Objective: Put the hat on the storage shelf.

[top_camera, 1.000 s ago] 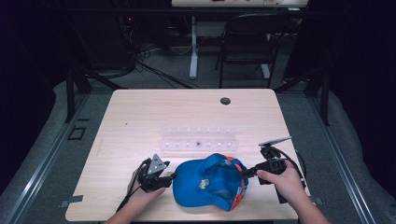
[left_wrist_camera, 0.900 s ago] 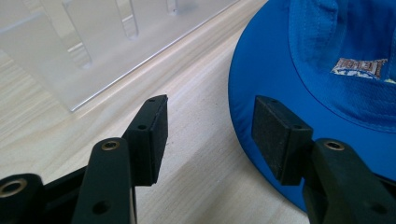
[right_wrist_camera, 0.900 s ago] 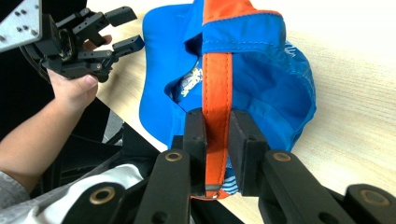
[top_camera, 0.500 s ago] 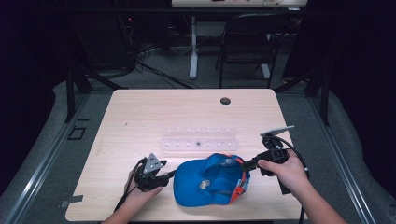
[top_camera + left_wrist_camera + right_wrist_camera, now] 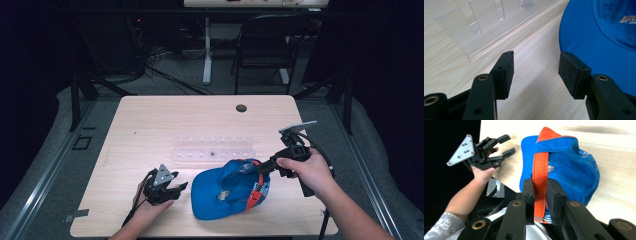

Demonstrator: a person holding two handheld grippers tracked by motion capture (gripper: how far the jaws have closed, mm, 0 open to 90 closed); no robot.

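High view has you at the near edge of the wooden table (image 5: pixel 150 125), and your right gripper (image 5: pixel 264 167) is clamped on the orange strap (image 5: pixel 540 170) at the back of the blue cap (image 5: pixel 225 192). That end of the cap rides tilted up off the wood, while its brim end lies on the table at near centre. Right gripper view confirms it: both black jaws squeeze the strap between them, blue fabric hanging beyond. Your left gripper (image 5: pixel 176 189) sits just left of the cap, low over the table, jaws spread apart with nothing between them. Left gripper view puts the cap's blue brim (image 5: pixel 584 32) right beside one pad (image 5: pixel 571 73); whether they touch, you can't tell from here. A clear plastic rack (image 5: pixel 212 149) lies just beyond the cap.
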